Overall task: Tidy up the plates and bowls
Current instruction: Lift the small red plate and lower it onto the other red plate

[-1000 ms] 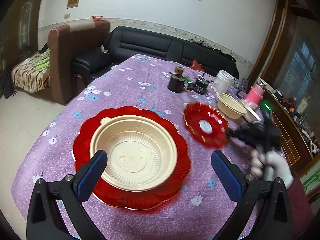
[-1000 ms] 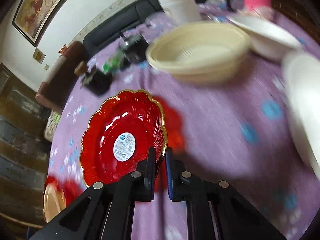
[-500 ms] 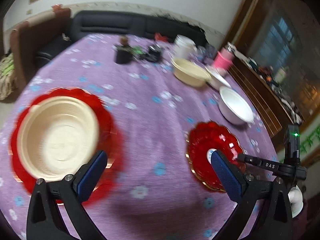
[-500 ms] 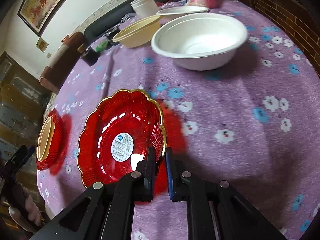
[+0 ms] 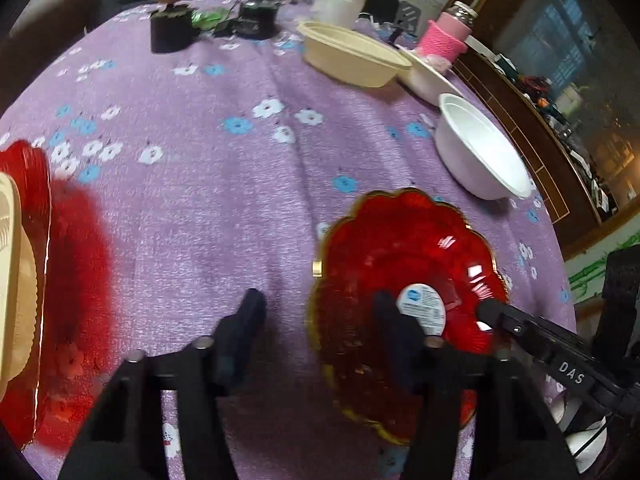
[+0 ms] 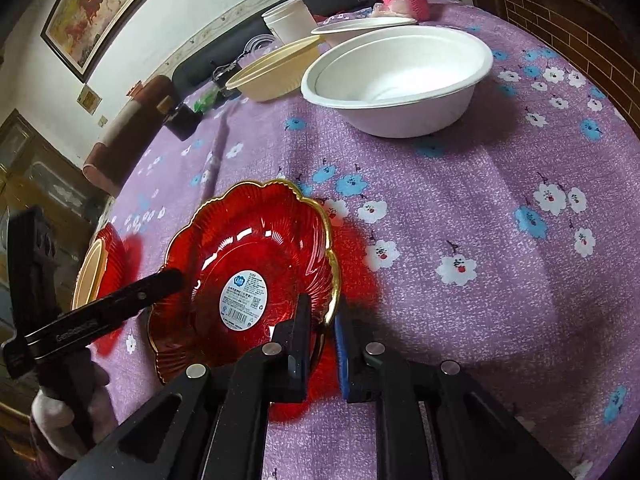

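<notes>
Judging by its glossy, fluted, gold-edged look, treat the small red plate [image 6: 256, 256] as stiff, slick and breakable: your right hand-held gripper [image 6: 322, 334] pinches its near rim above the counter [image 6: 480, 208] while your left hand-held gripper [image 5: 316, 320] is closing over the opposite rim.

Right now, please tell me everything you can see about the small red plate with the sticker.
The small red plate looks like glossy, translucent plastic, ribbed, with a scalloped gold rim and a round white barcode sticker at its centre. It sits tilted over the purple floral tablecloth. The right hand-held gripper is shut on its near rim. The left hand-held gripper is closing over the opposite rim, one finger inside the plate; contact cannot be told.
</notes>
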`<state>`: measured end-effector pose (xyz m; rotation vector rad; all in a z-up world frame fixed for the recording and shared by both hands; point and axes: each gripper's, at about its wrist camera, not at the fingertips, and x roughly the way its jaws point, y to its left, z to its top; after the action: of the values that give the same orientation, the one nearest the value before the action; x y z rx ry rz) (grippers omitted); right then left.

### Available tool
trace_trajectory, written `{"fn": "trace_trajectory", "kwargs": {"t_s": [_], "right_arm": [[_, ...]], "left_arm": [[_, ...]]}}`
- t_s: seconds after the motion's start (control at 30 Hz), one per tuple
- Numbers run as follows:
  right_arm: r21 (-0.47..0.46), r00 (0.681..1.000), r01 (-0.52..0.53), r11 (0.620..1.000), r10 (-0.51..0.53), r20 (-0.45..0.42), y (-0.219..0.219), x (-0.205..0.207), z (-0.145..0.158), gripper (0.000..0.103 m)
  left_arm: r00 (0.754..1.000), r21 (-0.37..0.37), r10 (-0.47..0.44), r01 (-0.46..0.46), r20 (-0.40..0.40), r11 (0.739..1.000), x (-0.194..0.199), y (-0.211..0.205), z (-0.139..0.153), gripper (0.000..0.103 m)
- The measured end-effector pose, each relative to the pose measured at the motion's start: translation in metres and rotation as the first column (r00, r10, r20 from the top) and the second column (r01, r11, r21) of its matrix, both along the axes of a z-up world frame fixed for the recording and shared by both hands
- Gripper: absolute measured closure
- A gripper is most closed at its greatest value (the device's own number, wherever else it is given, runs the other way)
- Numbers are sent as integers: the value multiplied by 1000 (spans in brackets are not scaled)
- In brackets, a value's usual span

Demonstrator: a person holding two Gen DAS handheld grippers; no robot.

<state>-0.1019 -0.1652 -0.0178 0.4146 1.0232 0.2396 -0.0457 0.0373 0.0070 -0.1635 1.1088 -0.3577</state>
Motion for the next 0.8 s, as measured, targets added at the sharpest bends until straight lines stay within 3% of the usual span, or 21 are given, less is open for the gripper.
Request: {"fn": "trace_trajectory", "kwargs": {"t_s": [0.03,0.2,0.3,0.43,0.6,0.73,0.8], "right_arm": [[1,1000,-6,1000,6,8,2,-1,1,92],[-4,998,-32,999,32,48,20,-4,14,92],[3,995,-61,998,61,80,38,-3,30,92],[8,980,-149,989,146,132,87,5,57,91],[6,944,-287,958,282,172,173,23,76,91],[-2,911,-378,926,373,178,238,38,75,91],[-14,899,-406,914,403,174,263,44,73,91]], "left_arm": [[1000,-23,-16,16,-6,1000,-3,0,1,61],[999,-32,28,-27,35,999,-20,21,21,61],[994,-69,80,-75,76,995,-34,51,42,61],[969,-59,193,-186,152,981,-52,104,68,57],[909,-20,349,-354,228,935,-65,173,89,55],[858,58,447,-474,252,878,-63,217,85,54],[848,107,468,-504,250,857,-57,229,77,54]]}}
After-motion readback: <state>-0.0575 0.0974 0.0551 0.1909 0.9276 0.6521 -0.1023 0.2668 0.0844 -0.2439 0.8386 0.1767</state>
